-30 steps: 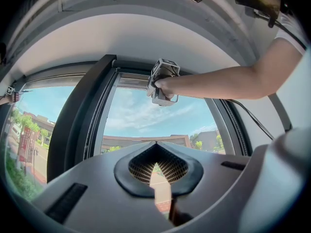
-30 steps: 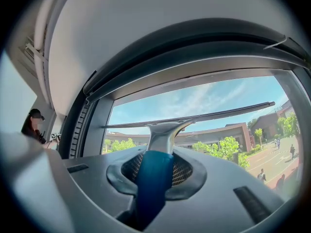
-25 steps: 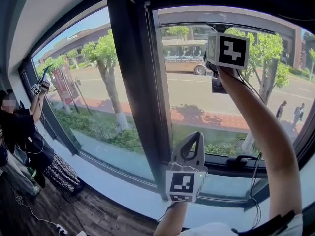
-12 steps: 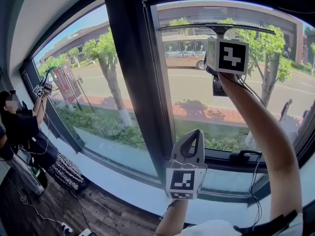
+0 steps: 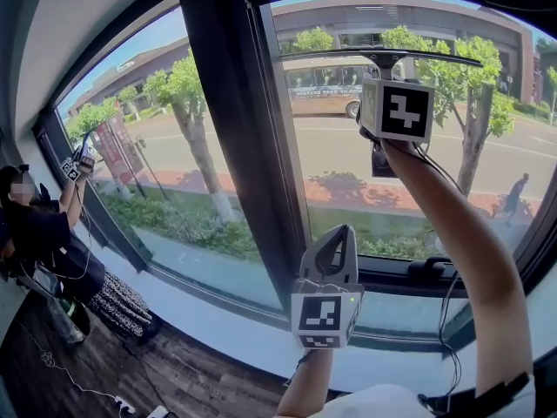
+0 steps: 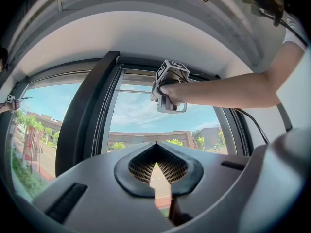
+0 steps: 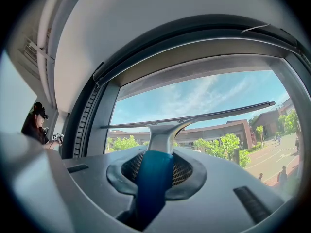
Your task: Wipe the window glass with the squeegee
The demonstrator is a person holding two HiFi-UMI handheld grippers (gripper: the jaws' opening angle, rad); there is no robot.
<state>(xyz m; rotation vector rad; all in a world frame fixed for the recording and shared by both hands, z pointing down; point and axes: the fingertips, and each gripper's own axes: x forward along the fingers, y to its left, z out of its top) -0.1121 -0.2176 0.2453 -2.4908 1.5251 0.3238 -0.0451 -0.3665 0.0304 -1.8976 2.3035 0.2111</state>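
Two claws: right claw point(image 7: 156, 164) grips the squeegee point(image 7: 194, 116) (blade at window glass point(image 7: 204, 96)); left claw point(image 6: 155, 152) clenched, empty.

A dark brown wood-plank floor point(image 5: 130, 368) fills the lower left corner of the head view. A thin pale cable point(image 5: 61, 368) trails across the planks toward a small white power strip point(image 5: 124, 404) near the bottom edge. A person in dark clothes point(image 5: 43, 242) stands at the far left edge, feet out of sight. Just above the floor, a pale smooth window ledge point(image 5: 218, 307) runs diagonally beneath the window glass point(image 5: 165, 172).
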